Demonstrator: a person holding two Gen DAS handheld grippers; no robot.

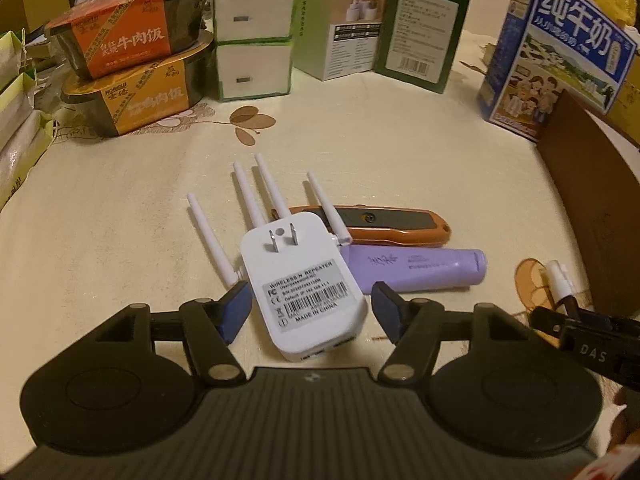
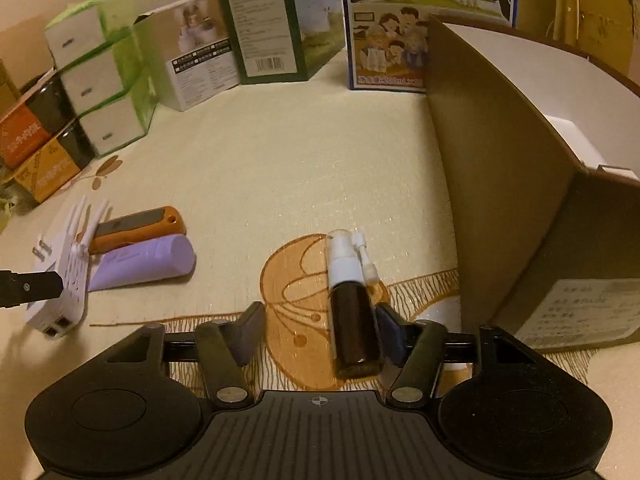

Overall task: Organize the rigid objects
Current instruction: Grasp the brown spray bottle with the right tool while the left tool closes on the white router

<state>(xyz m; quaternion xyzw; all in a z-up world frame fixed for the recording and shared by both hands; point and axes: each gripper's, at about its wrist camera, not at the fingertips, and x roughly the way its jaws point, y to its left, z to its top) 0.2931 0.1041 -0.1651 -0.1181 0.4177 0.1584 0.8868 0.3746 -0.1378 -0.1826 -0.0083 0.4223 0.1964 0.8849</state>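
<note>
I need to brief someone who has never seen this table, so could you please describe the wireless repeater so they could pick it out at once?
Start from the cream tablecloth ringed by boxes and look at the loose cluster of three things in its middle. The wireless repeater is the white slab nearest the left hand-held gripper, beside a purple tube and an orange utility knife. Only it has four white antennas and two plug prongs.
</note>
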